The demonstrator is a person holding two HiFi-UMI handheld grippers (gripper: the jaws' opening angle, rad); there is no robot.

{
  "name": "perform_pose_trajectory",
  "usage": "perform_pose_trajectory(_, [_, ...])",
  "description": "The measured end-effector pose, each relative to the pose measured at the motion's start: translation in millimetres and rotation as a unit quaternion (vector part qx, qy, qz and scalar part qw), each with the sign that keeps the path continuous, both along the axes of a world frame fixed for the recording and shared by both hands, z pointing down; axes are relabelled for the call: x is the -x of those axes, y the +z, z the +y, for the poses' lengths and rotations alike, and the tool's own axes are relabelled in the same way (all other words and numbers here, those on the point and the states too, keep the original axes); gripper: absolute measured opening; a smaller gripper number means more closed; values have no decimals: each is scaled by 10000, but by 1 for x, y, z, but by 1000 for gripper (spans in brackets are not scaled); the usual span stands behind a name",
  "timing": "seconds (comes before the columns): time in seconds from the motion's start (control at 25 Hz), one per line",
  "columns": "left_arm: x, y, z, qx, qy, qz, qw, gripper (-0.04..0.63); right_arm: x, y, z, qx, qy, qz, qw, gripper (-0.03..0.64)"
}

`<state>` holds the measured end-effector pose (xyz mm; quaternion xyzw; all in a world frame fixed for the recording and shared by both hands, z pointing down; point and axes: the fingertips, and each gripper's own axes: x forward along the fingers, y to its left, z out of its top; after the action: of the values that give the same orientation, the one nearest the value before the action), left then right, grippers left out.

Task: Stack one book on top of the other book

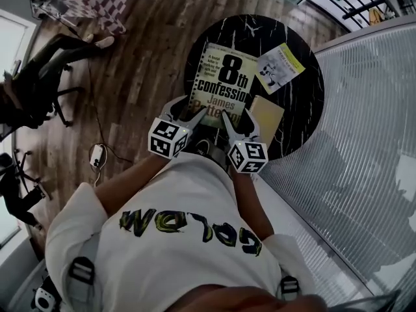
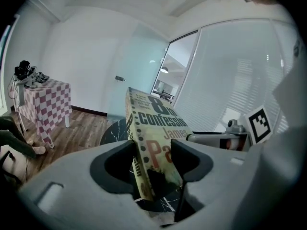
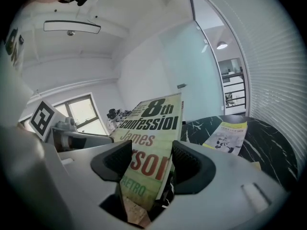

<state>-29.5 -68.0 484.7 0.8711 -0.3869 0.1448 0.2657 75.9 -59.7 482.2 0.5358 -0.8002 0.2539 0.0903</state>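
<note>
A large paperback, "8th confession" (image 1: pixel 220 83), hangs above the round black marble table (image 1: pixel 305 119), held by its near edge. My left gripper (image 1: pixel 187 113) is shut on its near left corner and my right gripper (image 1: pixel 239 123) on its near right corner. In the left gripper view the book (image 2: pixel 146 128) stands on edge between the pads of the left gripper (image 2: pixel 152 159). In the right gripper view its cover (image 3: pixel 152 123) slants up out of the right gripper (image 3: pixel 151 163). A plain tan book (image 1: pixel 267 114) lies flat on the table to the right.
A thin yellow and white booklet (image 1: pixel 280 67) lies on the table's far right part, also seen from the right gripper (image 3: pixel 228 135). A ribbed glass wall (image 1: pixel 364 142) runs along the right. An office chair (image 1: pixel 39 77), a chequered table (image 1: pixel 97 2) and a floor cable (image 1: pixel 97 155) stand to the left.
</note>
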Motion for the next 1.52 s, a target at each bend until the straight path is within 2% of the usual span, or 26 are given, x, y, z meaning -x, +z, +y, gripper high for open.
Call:
perform_pose_trajectory(0.24, [-14,3,7,77,228,28,9997,250,-13,2,11,42,195,2,9998,270])
perform_pose_trajectory(0.44, [-40,3,21,128,606,119,9980,250,-38,0,33,62,584,72,9982,270])
perform_pose_trajectory(0.84, [-103,1,49,230,1471,280,9885,250,-97,-6,76,148,1376,235,9901,269])
perform_pose_trajectory(1.52, [-128,19,53,516,1597,290,9854,250,-122,7,76,263,1380,305,9896,270])
